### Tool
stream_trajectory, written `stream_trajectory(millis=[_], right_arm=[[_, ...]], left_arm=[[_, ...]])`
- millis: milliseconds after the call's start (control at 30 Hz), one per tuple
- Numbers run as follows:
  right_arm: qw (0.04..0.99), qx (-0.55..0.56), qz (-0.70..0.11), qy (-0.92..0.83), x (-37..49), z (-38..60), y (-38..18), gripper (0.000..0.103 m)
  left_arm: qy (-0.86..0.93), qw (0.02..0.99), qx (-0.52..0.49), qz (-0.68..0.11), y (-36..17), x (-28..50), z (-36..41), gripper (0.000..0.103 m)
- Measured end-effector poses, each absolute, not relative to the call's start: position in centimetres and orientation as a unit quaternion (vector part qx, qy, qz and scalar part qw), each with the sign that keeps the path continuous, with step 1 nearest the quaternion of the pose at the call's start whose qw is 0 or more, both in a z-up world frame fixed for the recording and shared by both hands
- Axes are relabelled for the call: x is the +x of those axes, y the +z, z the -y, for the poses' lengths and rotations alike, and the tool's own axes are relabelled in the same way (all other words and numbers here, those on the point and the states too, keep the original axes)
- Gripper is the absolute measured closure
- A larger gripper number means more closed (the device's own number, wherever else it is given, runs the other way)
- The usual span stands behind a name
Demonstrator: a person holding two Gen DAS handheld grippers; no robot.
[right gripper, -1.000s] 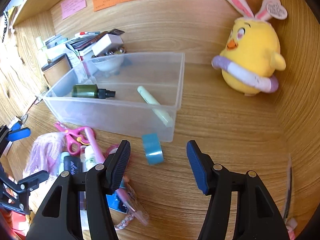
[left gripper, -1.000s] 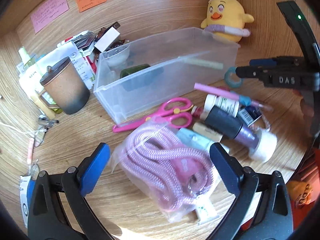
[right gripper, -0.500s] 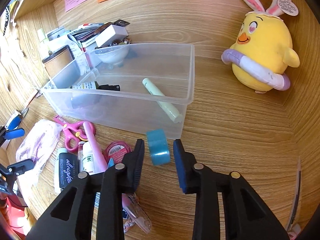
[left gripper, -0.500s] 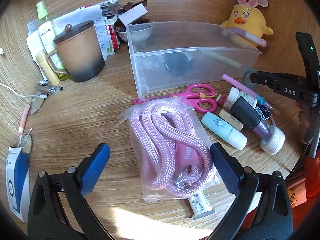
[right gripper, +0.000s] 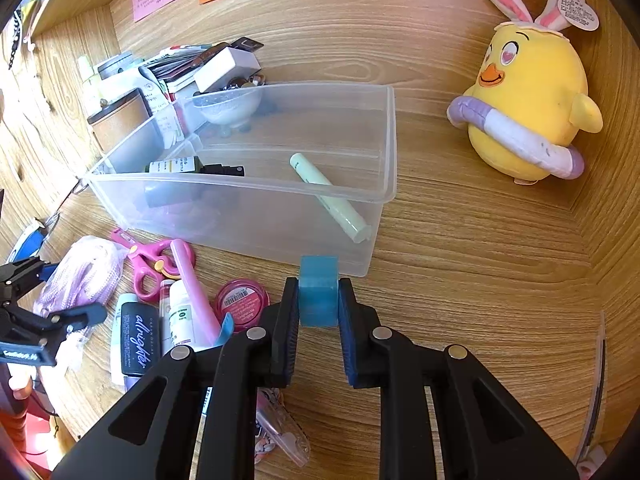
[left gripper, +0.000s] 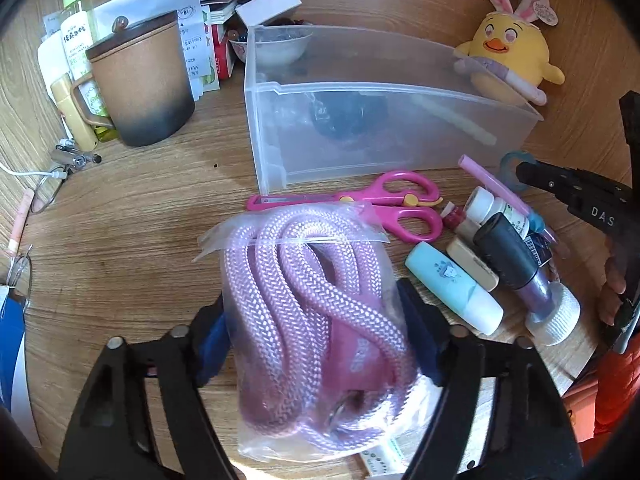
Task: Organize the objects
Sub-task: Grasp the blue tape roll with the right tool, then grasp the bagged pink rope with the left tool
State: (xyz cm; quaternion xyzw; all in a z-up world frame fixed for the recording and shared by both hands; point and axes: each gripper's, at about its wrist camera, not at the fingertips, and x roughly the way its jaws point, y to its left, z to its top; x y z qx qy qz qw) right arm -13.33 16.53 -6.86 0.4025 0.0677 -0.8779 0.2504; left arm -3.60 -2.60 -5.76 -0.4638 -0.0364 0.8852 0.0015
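Note:
My left gripper (left gripper: 316, 332) is shut on a clear bag of pink rope (left gripper: 316, 312) lying on the wooden desk. My right gripper (right gripper: 319, 312) is shut on a blue tape roll (right gripper: 319, 292), just in front of the clear plastic bin (right gripper: 384, 196). The bin holds a green bottle (right gripper: 176, 166) and a pale green pen (right gripper: 328, 196). The bin also shows in the left wrist view (left gripper: 264, 120). The tape roll (left gripper: 510, 168) shows there at the tip of the right gripper. The left gripper shows at the left edge of the right wrist view (right gripper: 44, 292).
Pink scissors (left gripper: 384, 204), tubes and bottles (left gripper: 504, 256) and a red tin (right gripper: 242, 300) lie in front of the bin. A brown lidded mug (left gripper: 140, 80) and stacked papers stand at the left. A yellow plush chick (right gripper: 532, 112) sits at the right by the wall.
Both grippers have closed: the left on the rope bag after moving forward over it, the right on the blue tape roll.

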Motion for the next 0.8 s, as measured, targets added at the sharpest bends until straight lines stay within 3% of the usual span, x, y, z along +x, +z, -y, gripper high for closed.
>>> stream_trajectory(millis=[233, 800], right_arm=[[0.249, 0.392, -0.057, -0.883, -12.5, -17.0, -6.1, 0.087], [0.251, 0.335, -0.023, -0.908, -10.6, -18.9, -1.4, 0.087]], left_arm=[[0.895, -0.012, -0.444, 0.027, -5.3, -2.8, 2.8, 0.047], [0.931, -0.011, -0.360, 0.067, 1.4, -1.4, 4.5, 0.049]])
